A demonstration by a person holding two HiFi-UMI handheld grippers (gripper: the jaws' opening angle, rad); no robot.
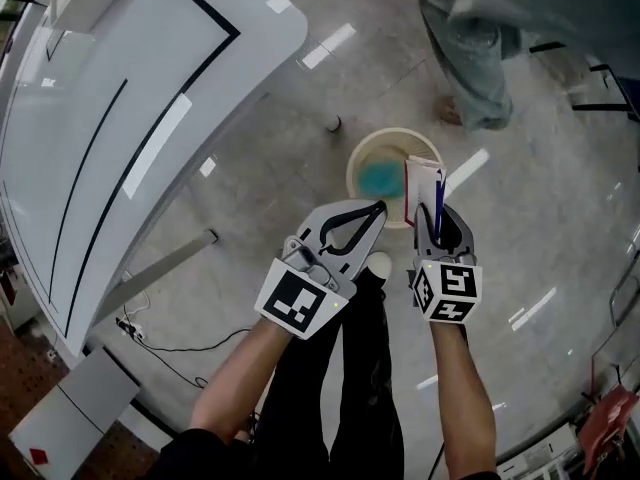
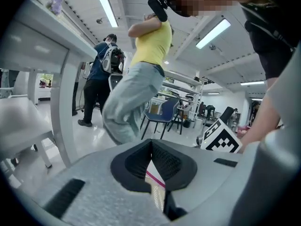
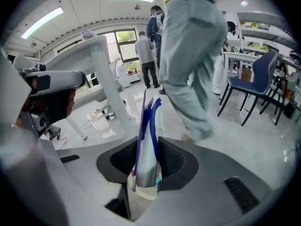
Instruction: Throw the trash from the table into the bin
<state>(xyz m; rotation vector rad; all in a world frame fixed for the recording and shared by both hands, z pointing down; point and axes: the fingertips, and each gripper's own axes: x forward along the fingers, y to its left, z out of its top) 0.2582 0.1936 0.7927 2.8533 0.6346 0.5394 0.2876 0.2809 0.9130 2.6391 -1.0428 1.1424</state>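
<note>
Open floor (image 1: 540, 228); table (image 1: 120, 88) at ten o'clock, bin (image 1: 352, 168) at twelve. Right gripper (image 1: 438, 223) clamps wrapper (image 1: 423, 180); left gripper (image 1: 377, 209) closed.

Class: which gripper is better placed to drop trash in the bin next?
Right. The right gripper is shut on a blue-and-white packet above the bin; the left gripper is shut, showing no clear trash.

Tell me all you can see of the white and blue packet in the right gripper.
The packet is a thin, glossy pouch, white with blue stripes and a touch of red. It stands upright, pinched near its lower end between the jaws of the right gripper, top free. From above, it overlaps the rim of the cream bin.
</note>
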